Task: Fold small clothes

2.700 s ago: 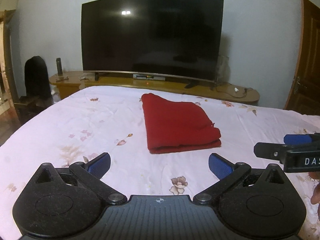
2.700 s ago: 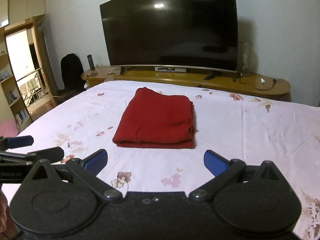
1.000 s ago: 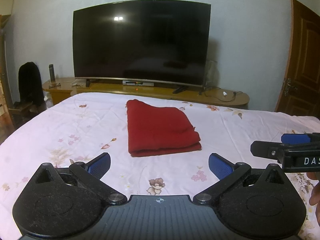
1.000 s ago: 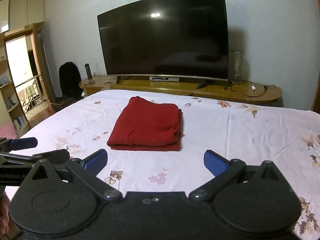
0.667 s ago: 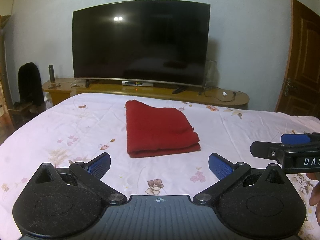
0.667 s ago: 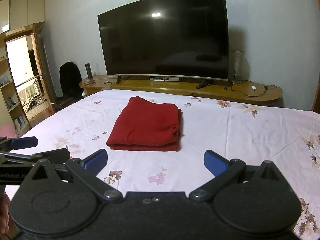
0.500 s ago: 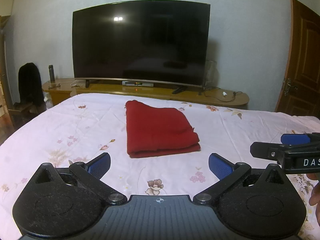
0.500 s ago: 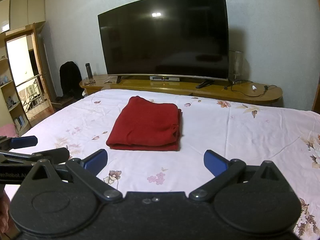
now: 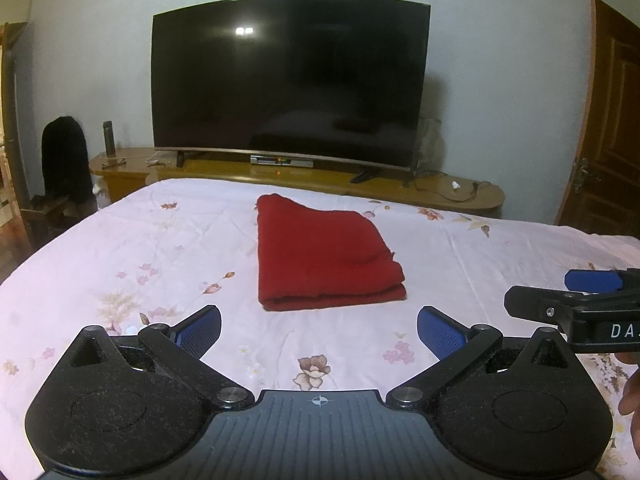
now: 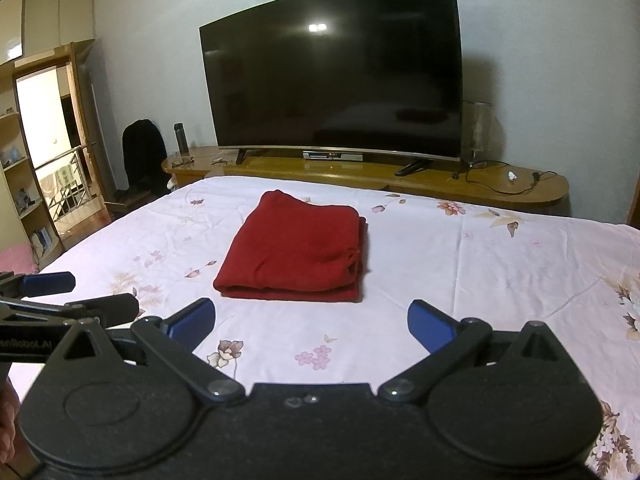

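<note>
Red garment (image 9: pixel 322 254) folded on bed (image 9: pixel 480 248), probably several layers; left gripper (image 9: pixel 319 330), right gripper (image 10: pixel 311 322) near, spread wide, empty.

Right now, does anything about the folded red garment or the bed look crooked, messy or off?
Nothing serious. The red garment lies folded flat on the floral bedsheet, with one small pucker at its near right corner. Both the left gripper and right gripper are open and clear of it.
</note>
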Motion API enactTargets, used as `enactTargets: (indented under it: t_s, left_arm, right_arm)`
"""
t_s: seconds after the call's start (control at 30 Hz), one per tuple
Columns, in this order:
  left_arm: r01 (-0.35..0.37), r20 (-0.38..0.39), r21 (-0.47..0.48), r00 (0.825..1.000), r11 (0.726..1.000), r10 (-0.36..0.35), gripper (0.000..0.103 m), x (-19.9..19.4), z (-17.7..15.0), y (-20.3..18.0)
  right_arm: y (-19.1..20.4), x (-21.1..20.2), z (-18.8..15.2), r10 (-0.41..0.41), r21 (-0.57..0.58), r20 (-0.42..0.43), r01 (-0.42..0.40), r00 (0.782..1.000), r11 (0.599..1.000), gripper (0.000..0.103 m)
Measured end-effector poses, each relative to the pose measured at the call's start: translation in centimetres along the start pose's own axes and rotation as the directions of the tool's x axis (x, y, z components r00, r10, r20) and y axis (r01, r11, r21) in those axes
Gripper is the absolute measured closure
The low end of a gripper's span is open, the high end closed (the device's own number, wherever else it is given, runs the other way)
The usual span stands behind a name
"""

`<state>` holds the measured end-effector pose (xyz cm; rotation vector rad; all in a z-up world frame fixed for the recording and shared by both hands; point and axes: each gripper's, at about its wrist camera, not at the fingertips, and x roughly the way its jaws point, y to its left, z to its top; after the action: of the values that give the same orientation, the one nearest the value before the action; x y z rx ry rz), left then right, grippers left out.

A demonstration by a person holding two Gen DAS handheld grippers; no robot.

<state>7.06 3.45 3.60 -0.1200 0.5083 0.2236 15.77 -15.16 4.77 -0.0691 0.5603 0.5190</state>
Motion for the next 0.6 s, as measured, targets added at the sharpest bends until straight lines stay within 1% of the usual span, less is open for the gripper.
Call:
enactTargets:
  t_s: [0.6]
  left_arm:
    - [0.003,0.020,-0.008,1.000,1.000,-0.003,0.000,0.39,-0.06,-0.17]
  right_arm:
    - [0.01,0.06,0.03,0.001,0.000,0.000,-0.001,1.000,1.000,0.001]
